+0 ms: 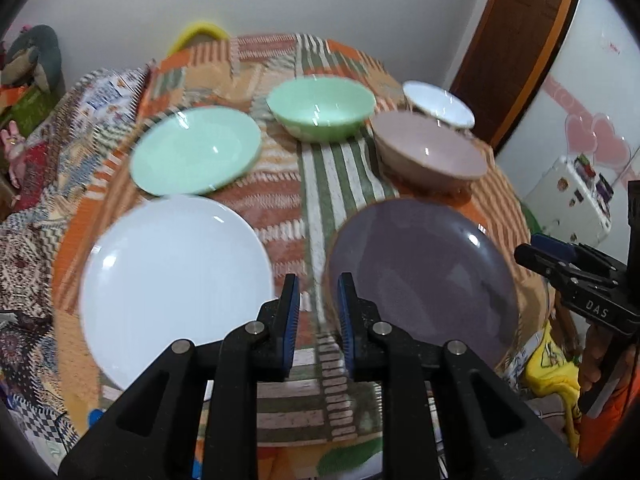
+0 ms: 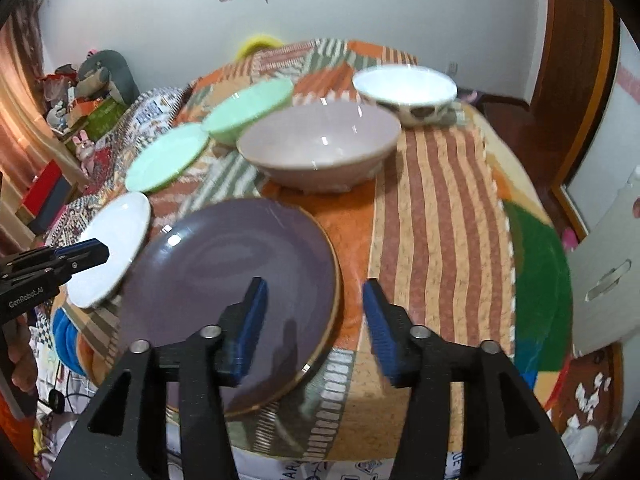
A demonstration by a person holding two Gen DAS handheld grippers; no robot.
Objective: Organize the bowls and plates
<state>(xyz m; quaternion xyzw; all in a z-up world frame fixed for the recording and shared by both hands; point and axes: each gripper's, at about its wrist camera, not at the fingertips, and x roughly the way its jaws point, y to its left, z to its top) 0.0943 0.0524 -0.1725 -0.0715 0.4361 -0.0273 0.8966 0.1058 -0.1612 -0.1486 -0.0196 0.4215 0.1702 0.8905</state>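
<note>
Patchwork cloth [image 2: 436,216] bears plates [image 1: 176,280] and bowls [image 2: 320,148]; both grippers [image 1: 318,312] [image 2: 314,320] hover released, empty.

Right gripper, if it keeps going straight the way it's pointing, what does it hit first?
Probably the patchwork tablecloth: the right gripper points at bare cloth just right of the purple plate. Further along, the pink bowl, though depth is unclear.

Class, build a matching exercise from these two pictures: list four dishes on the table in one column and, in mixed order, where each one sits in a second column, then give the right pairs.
Things:
1. purple plate
2. white plate
3. white bowl
4. green plate

Places:
A. far right corner
B. under the right gripper
C. beyond the white plate
D. near left, beside the left gripper

Pairs: 1-B, 2-D, 3-A, 4-C
</note>
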